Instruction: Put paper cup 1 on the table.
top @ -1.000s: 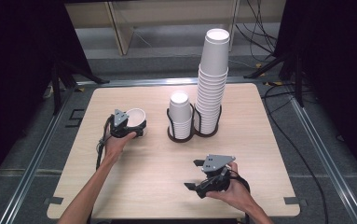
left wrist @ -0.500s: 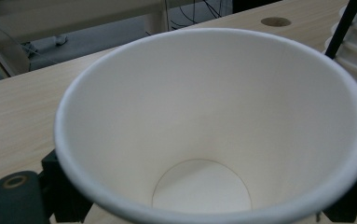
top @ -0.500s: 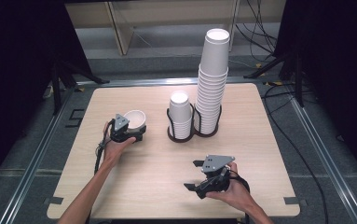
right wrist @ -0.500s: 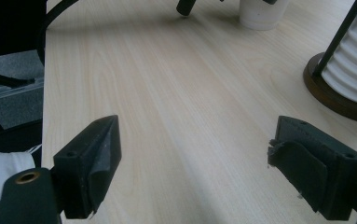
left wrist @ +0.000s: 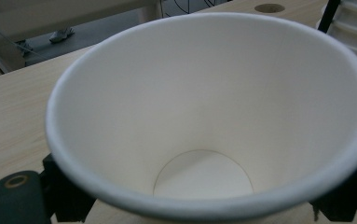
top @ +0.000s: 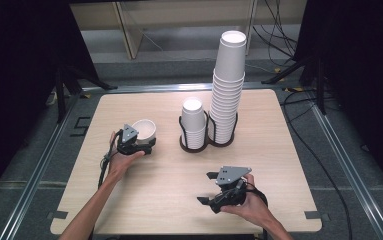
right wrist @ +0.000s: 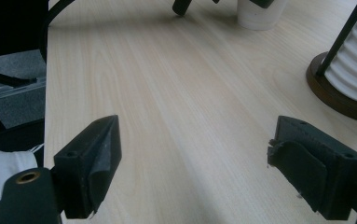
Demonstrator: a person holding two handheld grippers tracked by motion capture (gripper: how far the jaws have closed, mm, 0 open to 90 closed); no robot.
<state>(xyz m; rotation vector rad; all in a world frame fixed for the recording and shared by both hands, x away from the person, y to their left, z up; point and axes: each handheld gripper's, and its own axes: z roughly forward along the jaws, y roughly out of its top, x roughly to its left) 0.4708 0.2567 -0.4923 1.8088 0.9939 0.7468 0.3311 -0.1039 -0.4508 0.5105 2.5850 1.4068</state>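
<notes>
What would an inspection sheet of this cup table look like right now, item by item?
Surface: pale wooden table, bare at the front.
Job's things: single white paper cup, upright, between the left tool's jaws.
Clutter: short cup stack and tall cup stack in a dark two-ring holder.
Grippers: left tool has just been closing, pads on the cup; right tool open, holds nothing.
Cables: black cable trails from the left tool; more on the floor behind.
Surroundings: dark curtains, metal floor rails.
</notes>
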